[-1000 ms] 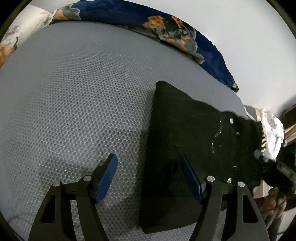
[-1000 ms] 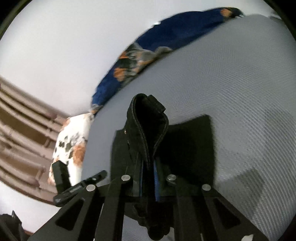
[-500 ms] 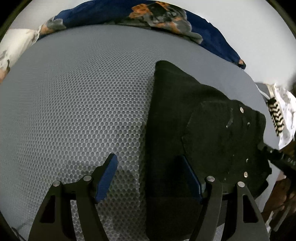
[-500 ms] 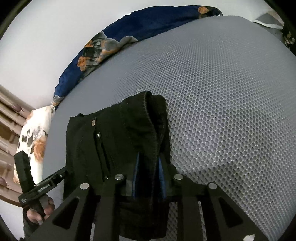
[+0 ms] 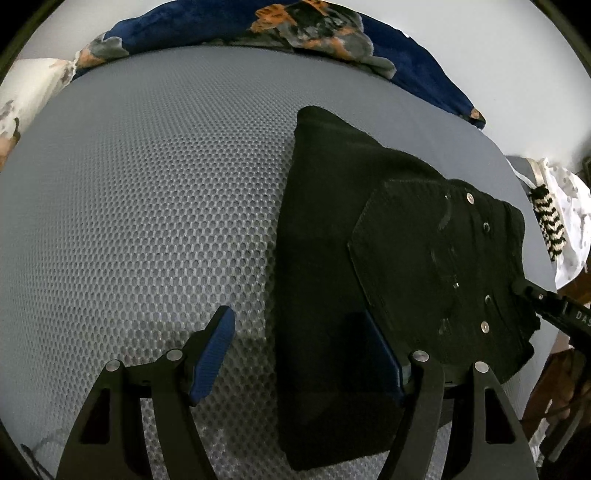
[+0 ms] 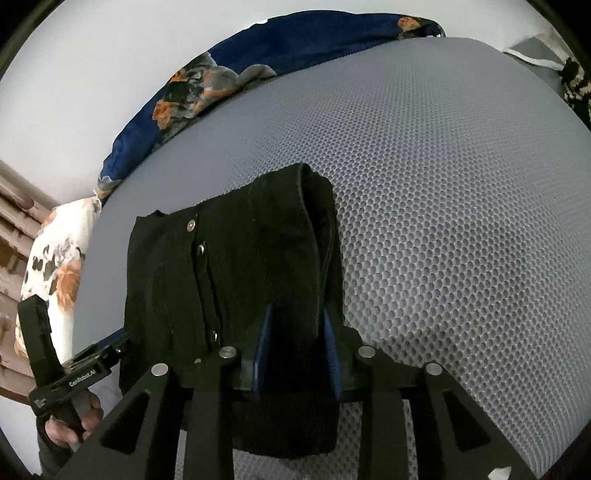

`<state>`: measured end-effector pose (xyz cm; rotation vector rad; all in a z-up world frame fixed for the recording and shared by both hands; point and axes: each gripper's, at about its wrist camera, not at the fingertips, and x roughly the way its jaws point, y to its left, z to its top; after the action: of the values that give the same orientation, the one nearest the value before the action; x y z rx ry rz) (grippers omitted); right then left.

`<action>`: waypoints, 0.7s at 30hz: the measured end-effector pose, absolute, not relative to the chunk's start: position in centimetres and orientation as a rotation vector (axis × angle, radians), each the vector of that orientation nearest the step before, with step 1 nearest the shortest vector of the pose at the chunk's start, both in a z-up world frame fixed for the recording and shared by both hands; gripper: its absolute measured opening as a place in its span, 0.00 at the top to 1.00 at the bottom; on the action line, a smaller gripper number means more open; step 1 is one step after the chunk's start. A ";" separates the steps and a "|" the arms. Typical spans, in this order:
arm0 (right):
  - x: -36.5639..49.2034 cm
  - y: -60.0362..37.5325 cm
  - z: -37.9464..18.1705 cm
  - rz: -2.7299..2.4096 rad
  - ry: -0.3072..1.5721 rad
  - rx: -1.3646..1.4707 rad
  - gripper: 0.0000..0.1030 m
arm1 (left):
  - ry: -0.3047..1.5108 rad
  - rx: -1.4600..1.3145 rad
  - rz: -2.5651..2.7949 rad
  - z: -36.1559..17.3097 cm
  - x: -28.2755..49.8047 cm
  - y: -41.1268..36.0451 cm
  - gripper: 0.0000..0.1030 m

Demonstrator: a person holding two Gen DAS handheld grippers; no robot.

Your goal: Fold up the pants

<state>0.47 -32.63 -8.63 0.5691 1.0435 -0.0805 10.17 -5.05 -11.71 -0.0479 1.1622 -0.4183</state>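
Note:
Black pants lie folded into a thick pile on the grey mesh mattress. Their buttoned waist faces up on the right side. My left gripper hangs open above the pile's near left edge, one blue pad over bare mattress and the other over black cloth, holding nothing. In the right wrist view, my right gripper is opening its jaws. A fold of the pants still runs between its blue pads and rests on the pile. The right gripper's tip shows at the waist edge.
A blue floral blanket runs along the mattress's far side against the white wall. A white flowered pillow and a hand holding the left gripper's handle sit at the left. A black-and-white striped cloth lies off the right edge.
The raised fold in my right gripper has come down flat onto the pile, and the jaws have widened around it. My left gripper drifted a little closer to the pants, still open.

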 end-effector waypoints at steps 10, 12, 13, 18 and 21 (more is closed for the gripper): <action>-2.0 -31.9 -7.4 -0.087 1.062 0.546 0.74 | 1.167 -0.054 -0.431 -11.6 8.4 -4.1 0.31; -2.5 -31.9 -7.3 -0.082 1.072 0.559 0.74 | 1.164 -0.054 -0.437 -11.6 8.0 -3.8 0.31; -2.7 -31.9 -7.3 -0.074 1.075 0.569 0.74 | 1.162 -0.052 -0.439 -11.6 7.9 -3.8 0.31; -3.5 -31.1 -7.0 -0.063 1.071 0.533 0.80 | 1.162 -0.034 -0.441 -11.8 7.4 -3.8 0.31; -3.9 -30.8 -6.1 -0.063 1.056 0.502 0.87 | 1.166 -0.023 -0.442 -11.8 7.2 -4.4 0.31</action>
<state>-3.94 -30.79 -6.12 0.5015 1.0558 -0.0629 7.23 -4.35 -11.84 -0.0229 1.1657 -0.4416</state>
